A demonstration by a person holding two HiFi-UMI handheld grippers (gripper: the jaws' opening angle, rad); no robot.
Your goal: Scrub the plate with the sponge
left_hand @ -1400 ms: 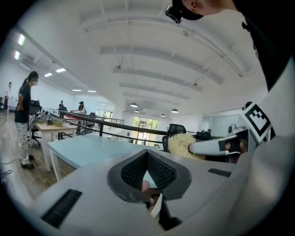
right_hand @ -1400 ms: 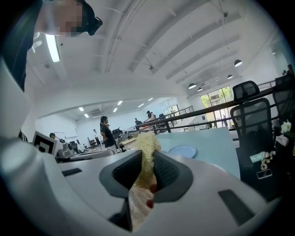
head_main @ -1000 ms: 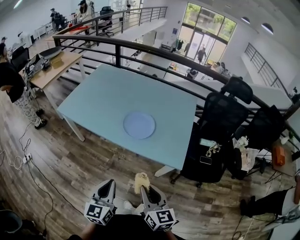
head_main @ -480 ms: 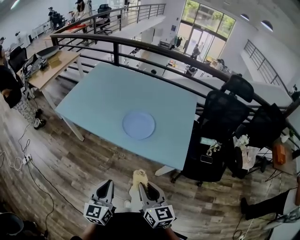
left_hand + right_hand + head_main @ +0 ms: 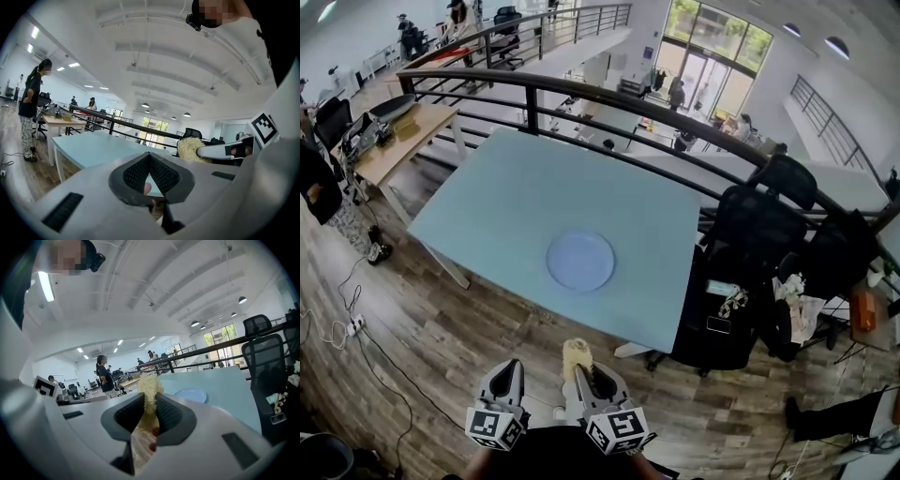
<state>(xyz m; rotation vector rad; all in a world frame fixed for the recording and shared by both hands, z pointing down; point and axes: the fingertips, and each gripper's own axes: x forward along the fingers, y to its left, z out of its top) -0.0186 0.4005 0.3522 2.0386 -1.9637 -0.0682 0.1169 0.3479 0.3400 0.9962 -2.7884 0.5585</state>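
Observation:
A round pale blue plate (image 5: 579, 261) lies on the light blue table (image 5: 516, 187), near its front edge. Both grippers are held low over the wooden floor, short of the table. My right gripper (image 5: 586, 375) is shut on a yellowish fibrous sponge (image 5: 576, 354), which sticks up past the jaws. The right gripper view shows the sponge (image 5: 149, 385) pinched in the right gripper (image 5: 149, 399), with the plate (image 5: 189, 395) beyond. My left gripper (image 5: 508, 370) is shut with nothing in it (image 5: 149, 157); its view shows the sponge (image 5: 190, 149) to the right.
Black office chairs (image 5: 750, 234) stand by the table's right end. A dark railing (image 5: 581, 94) runs behind the table. A wooden desk (image 5: 403, 131) and a standing person (image 5: 319, 187) are at the far left. Cables (image 5: 347, 319) trail on the floor.
The table and plate sit slightly nearer in the head view. Both grippers stay low in about the same place, the right one still holding the sponge.

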